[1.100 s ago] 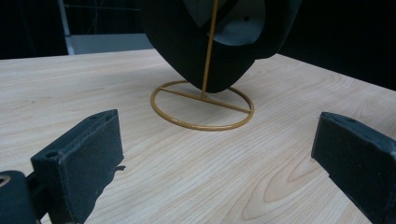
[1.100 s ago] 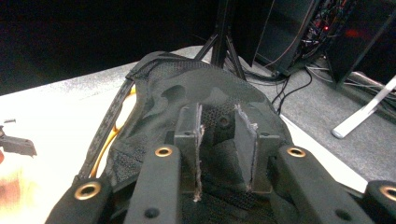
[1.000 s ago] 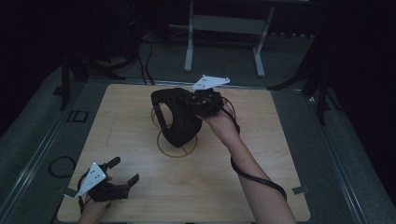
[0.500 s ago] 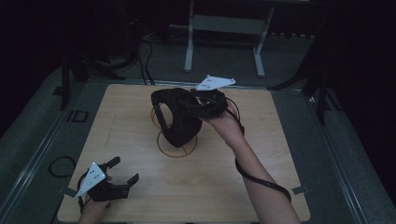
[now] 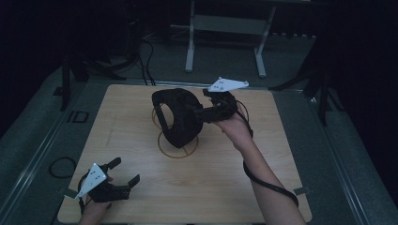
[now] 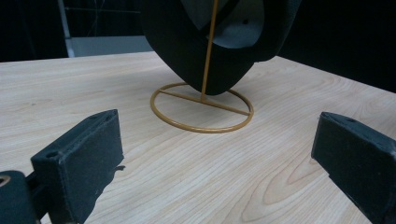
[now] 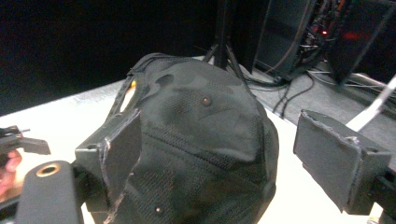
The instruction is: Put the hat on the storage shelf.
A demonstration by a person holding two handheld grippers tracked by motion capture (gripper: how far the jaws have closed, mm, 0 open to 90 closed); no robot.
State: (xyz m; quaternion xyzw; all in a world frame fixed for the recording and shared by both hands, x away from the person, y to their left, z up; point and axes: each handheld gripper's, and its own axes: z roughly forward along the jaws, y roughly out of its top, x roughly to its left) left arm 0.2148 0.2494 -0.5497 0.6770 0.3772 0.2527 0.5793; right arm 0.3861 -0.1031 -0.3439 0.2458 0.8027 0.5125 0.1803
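Observation:
A black cap (image 5: 178,117) hangs on a gold wire stand (image 5: 176,150) in the middle of the wooden table (image 5: 234,187). My right gripper (image 5: 199,112) reaches in from the right at cap height. Its jaws are open, with the cap's crown (image 7: 201,140) bulging between them in the right gripper view. My left gripper (image 5: 126,170) rests open near the table's front left corner, well apart from the stand. In the left gripper view, the stand's ring (image 6: 201,109) lies beyond the wide-apart jaws, and the cap's lower edge (image 6: 219,46) hangs over it.
A metal frame with two legs (image 5: 225,23) stands on the floor beyond the table's far edge, with cables (image 5: 141,56) beside it. A cable loop (image 5: 61,166) lies on the floor left of the table. Bare wood surrounds the stand.
My right gripper has shifted slightly to the right, at the cap's right side. The left gripper and the stand have stayed where they were.

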